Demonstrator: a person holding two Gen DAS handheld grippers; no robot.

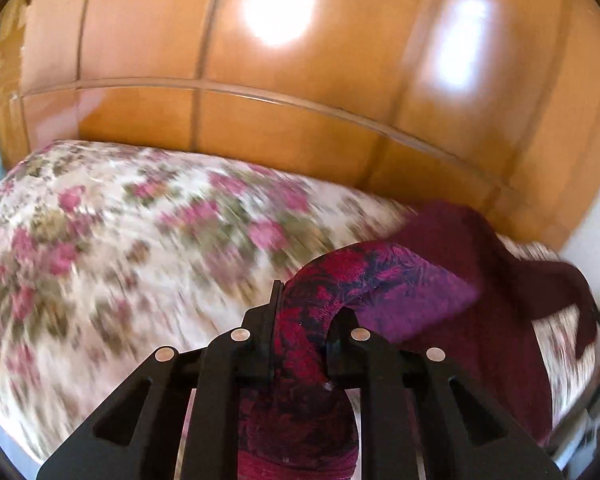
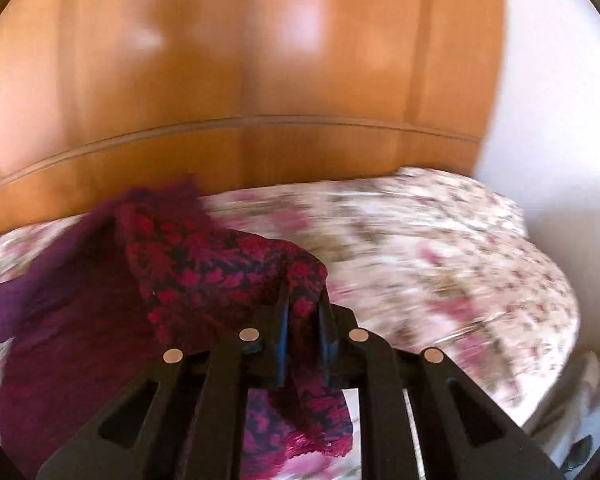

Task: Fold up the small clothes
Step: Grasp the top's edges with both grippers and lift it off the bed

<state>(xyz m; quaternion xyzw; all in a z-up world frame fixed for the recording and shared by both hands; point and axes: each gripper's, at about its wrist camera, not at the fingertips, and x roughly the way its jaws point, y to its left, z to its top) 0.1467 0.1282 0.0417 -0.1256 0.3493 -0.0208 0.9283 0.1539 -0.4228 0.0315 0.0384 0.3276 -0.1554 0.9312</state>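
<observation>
Maroon garment [image 1: 384, 284] hangs clamped in both downward-tilted grippers' fingers, left [image 1: 304, 320] and right [image 2: 304, 304], above bedspread [image 1: 120, 240].

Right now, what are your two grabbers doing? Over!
Left gripper shut on patterned garment. Right gripper shut on it too. Garment lifted over floral bedspread. Nothing blocking.

A floral bedspread [image 1: 120, 232] spreads ahead of the gripper (pink roses, blurred). A glossy wooden wardrobe [image 1: 260, 120] stands beyond it. A white wall [image 2: 560, 120] lies to the right.
</observation>
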